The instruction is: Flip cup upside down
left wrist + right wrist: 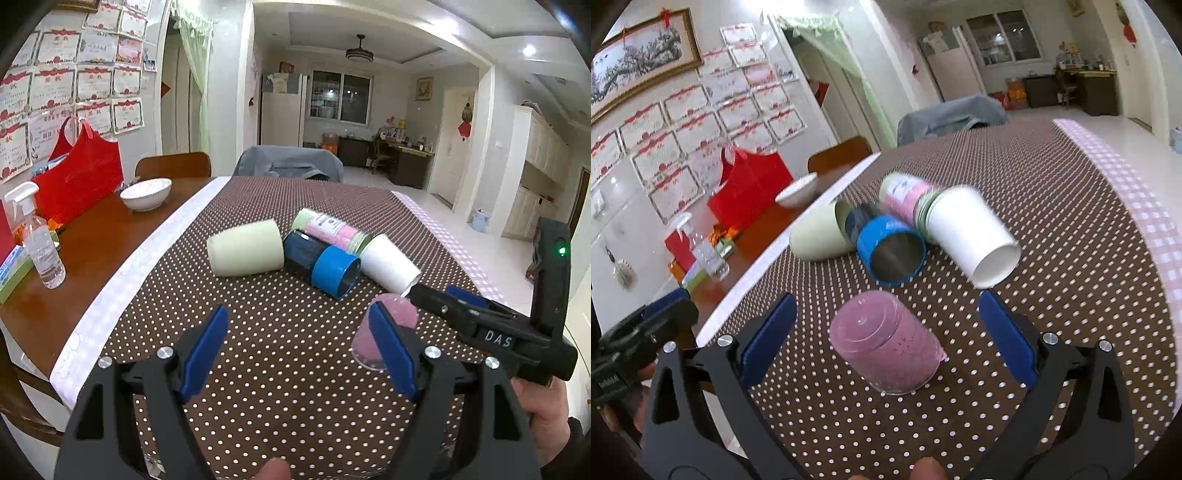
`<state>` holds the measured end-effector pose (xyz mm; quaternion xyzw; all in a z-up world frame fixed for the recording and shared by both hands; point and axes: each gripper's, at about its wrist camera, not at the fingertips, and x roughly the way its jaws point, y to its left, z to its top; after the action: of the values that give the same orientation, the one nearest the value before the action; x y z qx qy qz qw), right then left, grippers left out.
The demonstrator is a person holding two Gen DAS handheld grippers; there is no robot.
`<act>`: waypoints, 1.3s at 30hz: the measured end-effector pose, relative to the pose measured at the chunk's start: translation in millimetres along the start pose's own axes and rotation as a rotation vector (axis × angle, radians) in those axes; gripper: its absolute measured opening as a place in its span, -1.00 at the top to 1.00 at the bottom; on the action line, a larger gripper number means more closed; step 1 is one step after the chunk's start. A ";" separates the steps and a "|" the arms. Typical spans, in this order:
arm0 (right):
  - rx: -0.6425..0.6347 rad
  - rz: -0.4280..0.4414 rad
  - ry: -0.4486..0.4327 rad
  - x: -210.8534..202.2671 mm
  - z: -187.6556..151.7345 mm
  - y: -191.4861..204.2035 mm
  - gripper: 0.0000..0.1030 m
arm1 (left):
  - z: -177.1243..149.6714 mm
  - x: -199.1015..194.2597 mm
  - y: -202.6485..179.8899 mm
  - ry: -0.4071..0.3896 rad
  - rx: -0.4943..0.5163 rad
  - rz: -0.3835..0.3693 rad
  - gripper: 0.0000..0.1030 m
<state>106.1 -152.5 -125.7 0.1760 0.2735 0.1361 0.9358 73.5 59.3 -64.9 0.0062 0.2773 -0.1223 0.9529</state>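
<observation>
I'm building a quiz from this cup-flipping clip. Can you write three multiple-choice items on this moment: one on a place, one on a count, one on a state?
1. What does the pink cup lie between in the right wrist view?
A. The right gripper's two open fingers
B. The bowl and the red bag
C. The spray bottle and the wall

2. How many cups and containers lie on their sides in the cluster beyond the pink cup?
A. Two
B. Four
C. Six

3. How is the white paper cup lying?
A. Upright
B. Upside down
C. On its side

Answers:
1 A: a blue pad shows on either side of it, neither touching.
2 B: cream cup, blue-banded tumbler, pink-and-green bottle and white paper cup.
3 C: its open mouth faces sideways, toward the camera.
</observation>
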 end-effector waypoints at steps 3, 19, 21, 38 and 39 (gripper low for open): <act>-0.009 -0.010 -0.041 -17.8 8.0 3.6 -0.88 | 5.5 -9.9 -4.5 -0.023 -0.001 0.008 -0.50; -0.064 -0.087 -0.206 -103.4 31.6 27.7 -0.88 | 23.8 -58.8 -36.5 -0.129 0.039 0.100 -0.50; -0.081 -0.104 -0.230 -114.6 31.3 30.9 -0.88 | 24.8 -63.5 -38.8 -0.141 0.041 0.109 -0.55; -0.159 -0.178 -0.307 -156.2 18.4 57.8 -0.88 | 22.8 -98.4 -58.4 -0.254 0.046 0.165 -0.76; -0.161 -0.180 -0.308 -156.7 17.9 58.7 -0.88 | 22.9 -99.9 -58.4 -0.259 0.043 0.169 -0.76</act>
<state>-20.6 -159.2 -15.2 0.0942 0.1298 0.0446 0.9861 -9.8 23.8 10.7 0.0340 0.1480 -0.0471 0.9873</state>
